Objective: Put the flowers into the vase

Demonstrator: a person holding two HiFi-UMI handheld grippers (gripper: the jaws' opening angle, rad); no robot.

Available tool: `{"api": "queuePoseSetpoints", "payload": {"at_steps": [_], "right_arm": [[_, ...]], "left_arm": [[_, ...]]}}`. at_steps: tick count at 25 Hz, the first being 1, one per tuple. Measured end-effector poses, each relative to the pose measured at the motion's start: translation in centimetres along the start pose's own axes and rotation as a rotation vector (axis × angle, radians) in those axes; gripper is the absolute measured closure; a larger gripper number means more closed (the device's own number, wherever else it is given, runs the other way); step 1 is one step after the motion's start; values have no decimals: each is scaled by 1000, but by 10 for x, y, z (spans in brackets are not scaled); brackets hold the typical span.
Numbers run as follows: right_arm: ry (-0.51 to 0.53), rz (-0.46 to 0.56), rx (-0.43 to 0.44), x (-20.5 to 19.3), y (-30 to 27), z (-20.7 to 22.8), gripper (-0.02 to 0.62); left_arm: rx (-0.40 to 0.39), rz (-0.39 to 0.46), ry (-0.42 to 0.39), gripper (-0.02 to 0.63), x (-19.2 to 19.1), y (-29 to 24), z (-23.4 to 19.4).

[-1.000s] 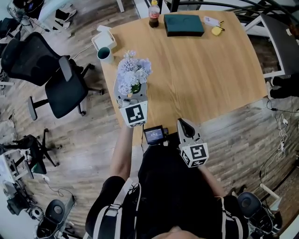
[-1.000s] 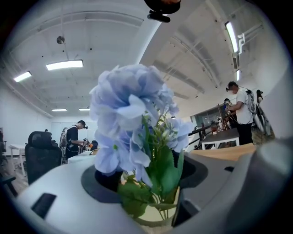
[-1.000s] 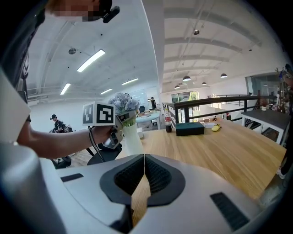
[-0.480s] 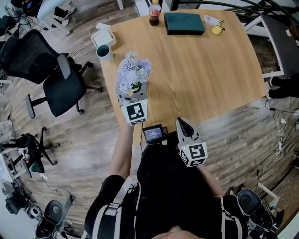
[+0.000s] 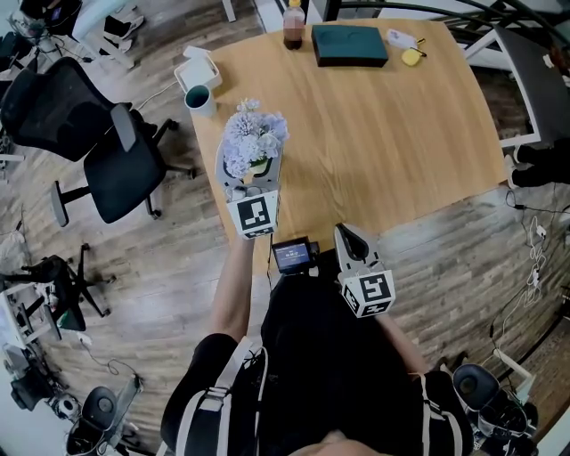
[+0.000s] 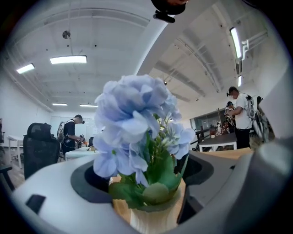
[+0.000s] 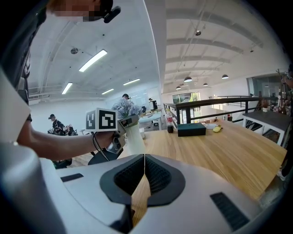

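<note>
Flowers (image 6: 137, 119) stand in the vase (image 6: 153, 219) near the table (image 5: 383, 134) edge, task seemingly done; left gripper (image 5: 251, 174), jaws just widening, straddles it released, while right gripper (image 7: 144, 170) waits clenched, empty

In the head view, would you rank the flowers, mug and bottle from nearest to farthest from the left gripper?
1. Flowers: in the vase between the left gripper's jaws, which have just been opening.
2. Mug: beyond, at the table's left edge.
3. Bottle: at the far edge.
</note>
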State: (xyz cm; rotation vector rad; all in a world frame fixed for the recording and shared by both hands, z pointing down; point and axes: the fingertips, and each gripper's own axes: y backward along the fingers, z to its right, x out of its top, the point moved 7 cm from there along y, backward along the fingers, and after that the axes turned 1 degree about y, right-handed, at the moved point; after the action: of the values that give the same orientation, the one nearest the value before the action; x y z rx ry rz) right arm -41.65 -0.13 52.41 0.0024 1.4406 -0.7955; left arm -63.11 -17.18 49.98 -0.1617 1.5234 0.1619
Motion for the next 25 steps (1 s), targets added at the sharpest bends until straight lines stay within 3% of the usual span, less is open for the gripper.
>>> {"api": "queuePoseSetpoints", "payload": {"at_steps": [7, 16, 25], "right_arm": [[-4, 8, 2, -2, 5, -4, 577], [-14, 31, -3, -5, 18, -12, 577], [-3, 27, -23, -18, 35, -19, 577]], "left_arm": [[-13, -21, 40, 68, 2, 16, -1], [48, -30, 60, 69, 2, 114, -14], [13, -62, 89, 74, 10, 168, -11]]}}
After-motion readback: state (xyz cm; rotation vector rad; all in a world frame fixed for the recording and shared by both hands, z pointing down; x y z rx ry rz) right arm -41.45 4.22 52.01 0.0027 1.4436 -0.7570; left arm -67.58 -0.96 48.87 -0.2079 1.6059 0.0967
